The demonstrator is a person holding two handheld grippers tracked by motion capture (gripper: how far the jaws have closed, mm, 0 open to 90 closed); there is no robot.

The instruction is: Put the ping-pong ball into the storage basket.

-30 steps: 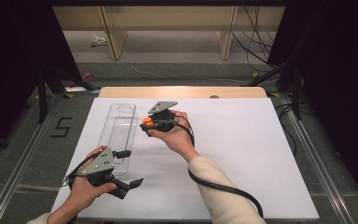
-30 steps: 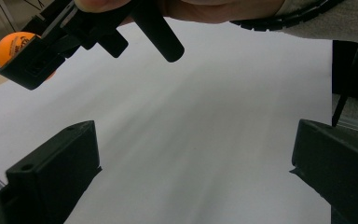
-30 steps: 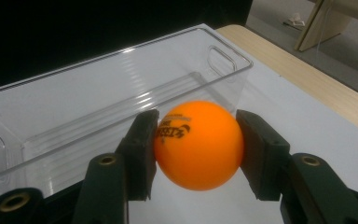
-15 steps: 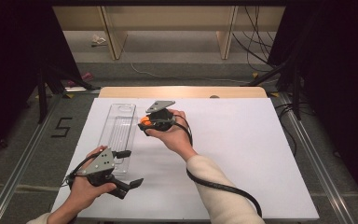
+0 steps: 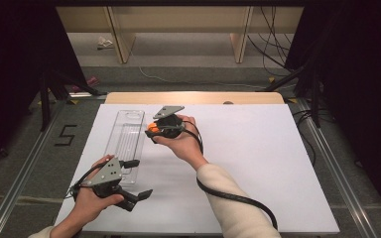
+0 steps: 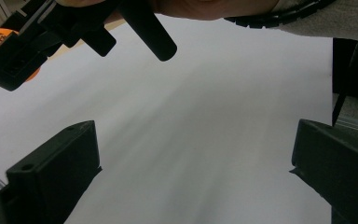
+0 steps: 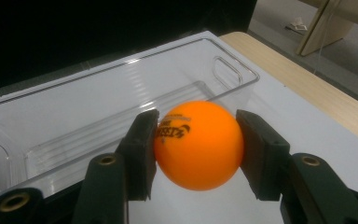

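So going left to right across the table: the left gripper (image 5: 140, 179) sat low at the near-left corner of the white table (image 5: 258, 163), jaws spread wide with nothing between them. In the left gripper view you just saw bare white surface between the two black jaws, so that hand was parked and idle.

Just beyond it lay the clear plastic tray (image 5: 125, 139), a long narrow bin whose long axis ran away from the person, toward the far edge. Its near end was right beside the left gripper's upper jaw, close enough that I couldn't tell if they touched.

Next over, the right gripper (image 5: 152, 130) was held up just off the tray's right wall, around the far half of it, pinching an orange ping-pong ball (image 7: 198, 144). The right gripper view showed it nicely: both pads pressed on opposite sides of the ball, black print facing the camera, and the tray's open interior (image 7: 121, 98) straight ahead past the jaws.

The key thing, I'd say: the tray sat to the left of the ball and a bit below it, and the right hand was the nearer one by far. My guess was a short sideways carry over the right wall, then a release. Since the bin was narrow across that direction, overshooting looked like the main risk.
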